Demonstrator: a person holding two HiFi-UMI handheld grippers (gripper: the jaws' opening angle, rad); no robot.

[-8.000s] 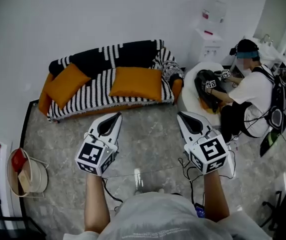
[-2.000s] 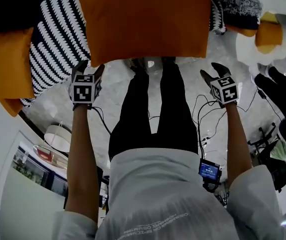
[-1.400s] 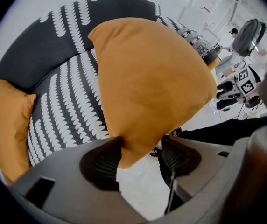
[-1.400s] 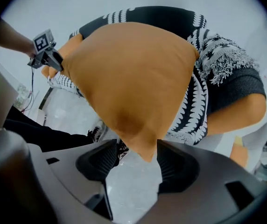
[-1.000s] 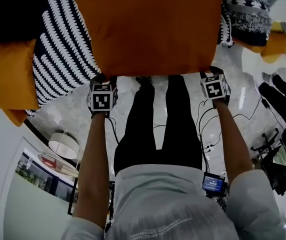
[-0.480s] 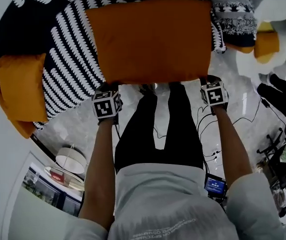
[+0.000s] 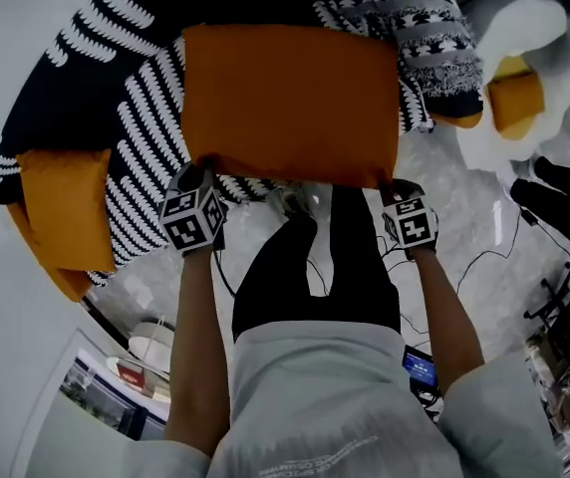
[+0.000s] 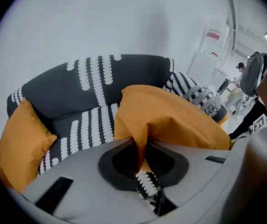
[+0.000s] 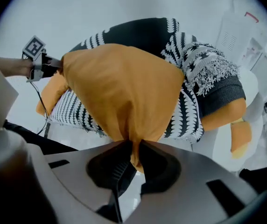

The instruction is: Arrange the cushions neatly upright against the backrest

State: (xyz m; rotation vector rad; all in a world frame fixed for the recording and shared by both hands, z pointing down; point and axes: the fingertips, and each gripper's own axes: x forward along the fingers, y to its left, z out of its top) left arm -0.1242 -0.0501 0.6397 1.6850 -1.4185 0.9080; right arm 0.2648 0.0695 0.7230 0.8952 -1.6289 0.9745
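Starting at the claws: your left claw (image 8: 140,154) is closing on the near-left corner of the big orange cushion (image 8: 175,120), and a fold of fabric is already squeezed between its pads. Your right claw (image 9: 133,154) is pinched tight on the near-right corner the same way.

That's the change. A second ago both claws were gaping wide at the cushion's near edge with nothing in them, and half a second ago they were only just closing in. Now you've got a two-corner grip, and the near edge is bunching up where you hold it.

I'd say the grab step is basically done. The cushion is down on the seat of the striped sofa (image 7: 136,132), towards its right half, and not yet standing against the backrest (image 8: 91,78). So the lift-and-tip is still ahead of you. The smaller orange cushion (image 7: 61,207) sits at the left end, well apart from this one, and looks like it'll need its own turn.

Writing-wise there's not much:
- The marker cubes (image 7: 193,219) only carry square black-and-white patterns, no words.
- There's print on your shirt (image 7: 305,406), but it's too blurry to read.
- The little screen (image 7: 420,366) by your right arm glows blue, but nothing on it is legible.
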